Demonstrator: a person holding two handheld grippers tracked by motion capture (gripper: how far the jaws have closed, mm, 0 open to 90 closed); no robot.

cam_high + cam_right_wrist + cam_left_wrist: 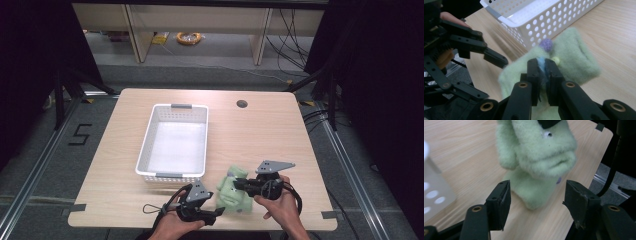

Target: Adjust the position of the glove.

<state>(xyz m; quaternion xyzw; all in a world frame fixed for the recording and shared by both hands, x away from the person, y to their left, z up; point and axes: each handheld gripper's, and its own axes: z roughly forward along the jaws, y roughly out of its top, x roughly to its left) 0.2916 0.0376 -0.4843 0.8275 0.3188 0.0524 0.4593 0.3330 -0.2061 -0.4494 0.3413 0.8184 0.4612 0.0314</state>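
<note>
Pale green plush toy (pixel 234 191), soft and fuzzy, lies on the wooden bench (pixel 260 135) at its near edge, between your two claws. Your right claw (pixel 543 67) has its jaws together, clamped on a small blue tuft at the toy's top, with a purple pompom (pixel 546 45) and a little yellow-green bead (pixel 556 59) just beyond the jaw tips. Your left claw (pixel 536 195) stands with its jaws apart, and the toy's lower body sits just ahead of the gap, not yet touched.

Judging by the nap and the way it sags, the toy is light and squashy. It will give under the jaws, not slip, and nothing about it looks fragile. A pinch on a tuft alone may let the body swing, so I would have you close the left claw across the thick lower body in front of it, where there is most stuffing to bite.

Beyond the right claw, past the toy, stands the white perforated plastic basket (pixel 544 17), and it looks empty from above.

From the left gripper view you get the toy's face, an eye and a wide mouth, which the right gripper view hides. That view gives you the clamped tuft. The high view places both claws and the basket (pixel 175 140) farther up the bench.
</note>
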